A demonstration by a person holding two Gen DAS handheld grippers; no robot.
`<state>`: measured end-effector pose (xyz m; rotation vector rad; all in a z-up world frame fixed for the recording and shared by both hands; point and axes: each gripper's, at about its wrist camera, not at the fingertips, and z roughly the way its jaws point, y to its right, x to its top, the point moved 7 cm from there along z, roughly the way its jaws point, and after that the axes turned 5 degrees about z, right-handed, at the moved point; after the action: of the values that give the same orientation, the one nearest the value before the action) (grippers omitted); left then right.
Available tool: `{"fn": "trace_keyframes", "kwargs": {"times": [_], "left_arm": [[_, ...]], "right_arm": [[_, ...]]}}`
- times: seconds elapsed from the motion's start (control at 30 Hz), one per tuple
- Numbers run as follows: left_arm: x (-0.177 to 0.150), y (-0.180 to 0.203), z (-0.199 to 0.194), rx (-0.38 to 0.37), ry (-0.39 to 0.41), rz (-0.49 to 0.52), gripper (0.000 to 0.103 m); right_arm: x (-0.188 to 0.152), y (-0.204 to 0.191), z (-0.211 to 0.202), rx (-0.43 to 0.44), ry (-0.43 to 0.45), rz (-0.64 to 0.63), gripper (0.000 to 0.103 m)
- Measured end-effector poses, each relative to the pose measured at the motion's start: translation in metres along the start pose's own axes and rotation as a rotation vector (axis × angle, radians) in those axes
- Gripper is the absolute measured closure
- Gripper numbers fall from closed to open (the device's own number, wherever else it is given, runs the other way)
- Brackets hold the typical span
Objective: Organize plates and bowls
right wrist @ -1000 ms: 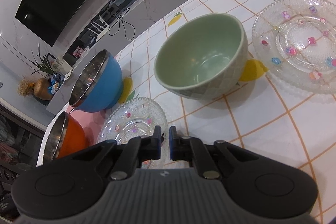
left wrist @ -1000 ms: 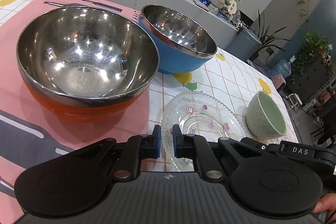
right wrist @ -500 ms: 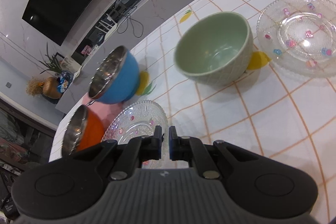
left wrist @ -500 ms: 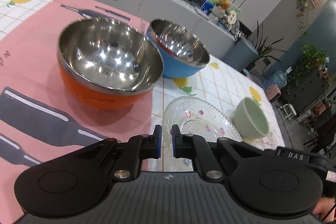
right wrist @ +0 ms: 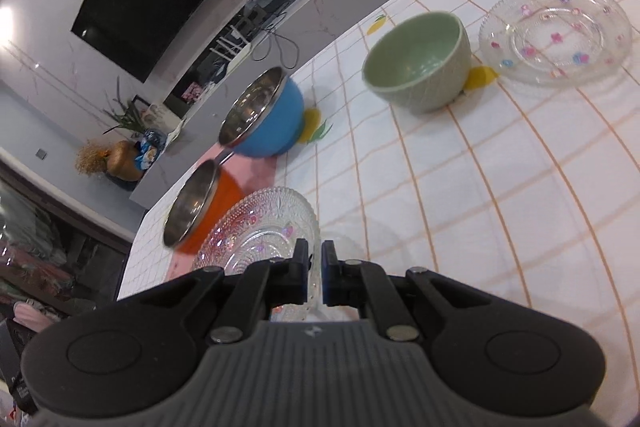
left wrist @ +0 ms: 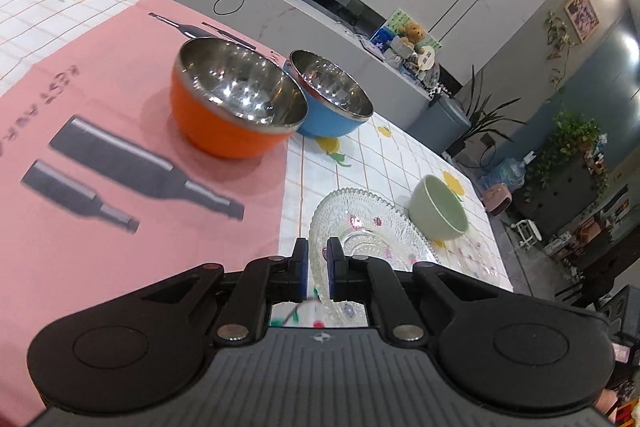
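Jaws of both the left gripper (left wrist: 317,269) and right gripper (right wrist: 315,273) pinch opposite rims of one glass plate (right wrist: 260,239), sharing its weight for carrying.

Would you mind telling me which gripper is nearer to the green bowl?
Right. The right gripper faces the green bowl across open cloth; from the left gripper it sits beyond the glass plate.
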<state>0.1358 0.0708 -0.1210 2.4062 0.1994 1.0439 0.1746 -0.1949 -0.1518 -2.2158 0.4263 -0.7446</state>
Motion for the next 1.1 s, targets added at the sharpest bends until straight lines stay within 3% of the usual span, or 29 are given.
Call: {"fn": "trace_keyframes", "kwargs": {"times": [0.43,1.1], "left_arm": [[-0.037,-0.006,-0.025,0.012,-0.016,0.019,0.095],[-0.060,-0.012,-0.019,0.051,-0.084,0.055,0.094]], "right_arm": [[-0.047,0.005,-0.020,-0.007,-0.032,-0.070,0.099],[-0.054,0.013,-0.009,-0.076,-0.045,-0.135,0.098]]}}
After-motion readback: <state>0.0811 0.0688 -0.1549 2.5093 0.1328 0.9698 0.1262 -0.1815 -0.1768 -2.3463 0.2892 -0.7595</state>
